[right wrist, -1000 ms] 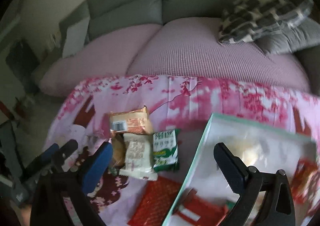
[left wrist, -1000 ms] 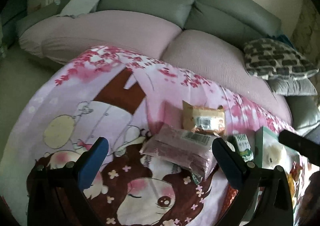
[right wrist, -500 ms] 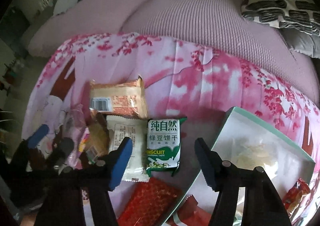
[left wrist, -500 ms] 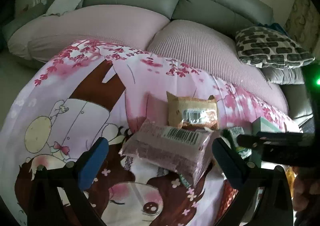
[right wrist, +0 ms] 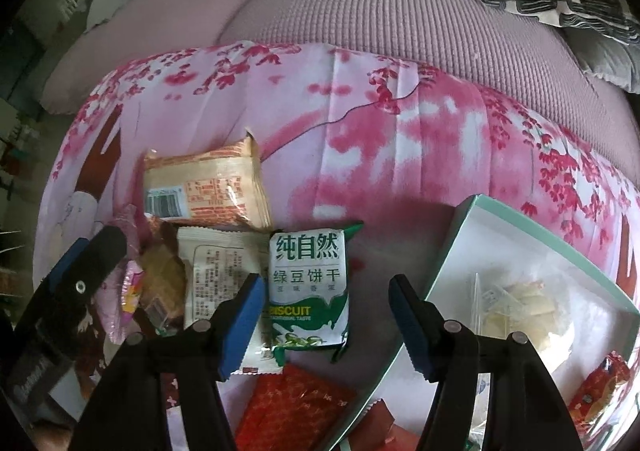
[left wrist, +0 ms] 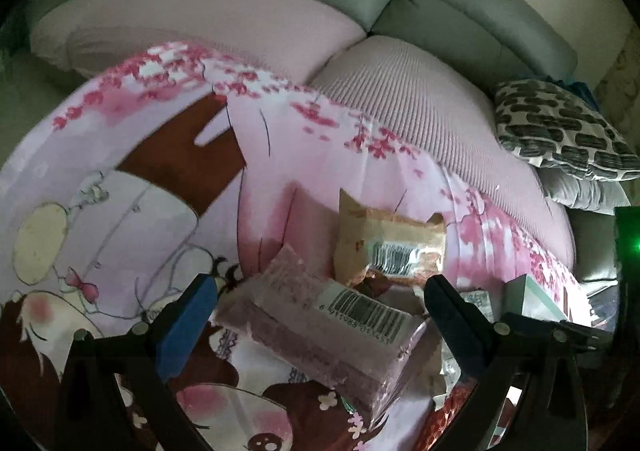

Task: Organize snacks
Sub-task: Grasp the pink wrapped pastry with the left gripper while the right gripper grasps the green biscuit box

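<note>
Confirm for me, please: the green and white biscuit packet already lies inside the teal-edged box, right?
Not quite: the green and white biscuit packet lies on the pink blanket, left of the teal-edged box, not inside it. The right wrist view shows this.

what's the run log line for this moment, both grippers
left gripper: open, jaws flank purple packet | right gripper: open over green biscuit packet | box: partly filled

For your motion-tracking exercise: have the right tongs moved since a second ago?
Yes. The right tongs dropped toward the green biscuit packet, which looms larger, and narrowed around it without gripping yet.
</note>
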A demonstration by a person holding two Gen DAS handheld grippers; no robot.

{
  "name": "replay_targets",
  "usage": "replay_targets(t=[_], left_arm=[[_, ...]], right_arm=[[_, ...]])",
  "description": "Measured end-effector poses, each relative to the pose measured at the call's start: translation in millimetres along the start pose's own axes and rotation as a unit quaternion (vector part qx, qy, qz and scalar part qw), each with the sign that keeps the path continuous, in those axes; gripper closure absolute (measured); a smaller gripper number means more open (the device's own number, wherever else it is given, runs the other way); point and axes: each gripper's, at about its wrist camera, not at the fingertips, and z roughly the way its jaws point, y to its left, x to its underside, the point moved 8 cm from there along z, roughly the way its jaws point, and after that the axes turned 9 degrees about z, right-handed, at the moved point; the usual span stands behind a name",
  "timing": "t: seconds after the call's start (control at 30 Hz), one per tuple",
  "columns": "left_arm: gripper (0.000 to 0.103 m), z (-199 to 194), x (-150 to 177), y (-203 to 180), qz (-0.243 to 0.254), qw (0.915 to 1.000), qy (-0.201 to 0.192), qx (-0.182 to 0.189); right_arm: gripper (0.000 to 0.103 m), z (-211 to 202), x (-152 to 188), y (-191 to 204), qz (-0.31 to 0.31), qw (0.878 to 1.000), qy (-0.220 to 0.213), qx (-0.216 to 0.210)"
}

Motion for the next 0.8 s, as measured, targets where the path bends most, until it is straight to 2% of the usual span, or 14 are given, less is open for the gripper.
replay_targets(t=[0.17,0.33,0.47,0.53,0.7,0.8], left_arm=[[0.0,10,15,7,0.023,0.9986,0.04,-0.026],[0.0,2,26,24,0.023,0.9977,0.053,-0.034],[0.0,-5,35,50,0.015,0.994,0.072,-0.081],[0.0,-4,39,59,0.011,0.9927,0.079,-0.091],[0.0,-1,41,55,0.032,0.9895,0.087,-0.111],[0.0,1,41,53,0.041,0.9887,0.088,-0.114]], right_arm=[[0.035,2,0,3,-0.005,1.0,0.001,0.006],[0.035,2,0,1,0.0,1.0,0.005,0.005],[0.035,2,1,1,-0.006,1.0,0.007,0.011],[0.035,2,1,1,-0.005,1.0,0.009,0.013],[0.035,3,-2,3,-0.014,1.0,0.004,0.023],[0.039,4,-3,3,-0.018,0.999,-0.003,0.032]])
